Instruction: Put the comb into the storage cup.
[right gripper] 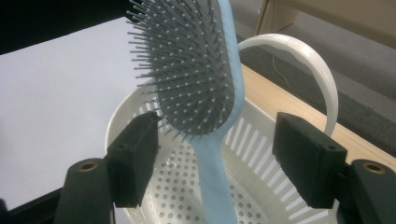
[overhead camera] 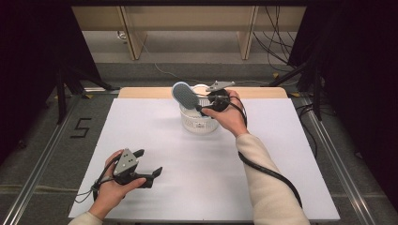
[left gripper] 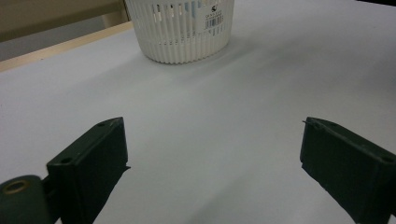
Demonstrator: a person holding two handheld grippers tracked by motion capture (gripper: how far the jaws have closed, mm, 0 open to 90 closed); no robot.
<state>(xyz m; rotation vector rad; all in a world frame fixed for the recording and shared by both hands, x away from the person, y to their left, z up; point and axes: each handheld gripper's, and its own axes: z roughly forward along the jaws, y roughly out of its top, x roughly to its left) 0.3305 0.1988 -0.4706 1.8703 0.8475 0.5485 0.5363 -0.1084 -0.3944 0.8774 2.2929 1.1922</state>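
The light blue hairbrush (right gripper: 205, 88) stands handle-down in the white basket (right gripper: 261, 140) at the far edge of the table (overhead camera: 197, 187), head leaning over the rim. The right gripper (right gripper: 215, 154) hovers around the handle, fingers (right gripper: 135, 158) spread clear of it – looks like a release. The left gripper (overhead camera: 148, 165) rests on the near table, fingers wide and empty, out of the way

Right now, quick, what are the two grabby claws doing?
Left gripper: open, holding nothing, above the white table.
Right gripper: open; the blue hairbrush stands between its jaws in the white basket, not squeezed.
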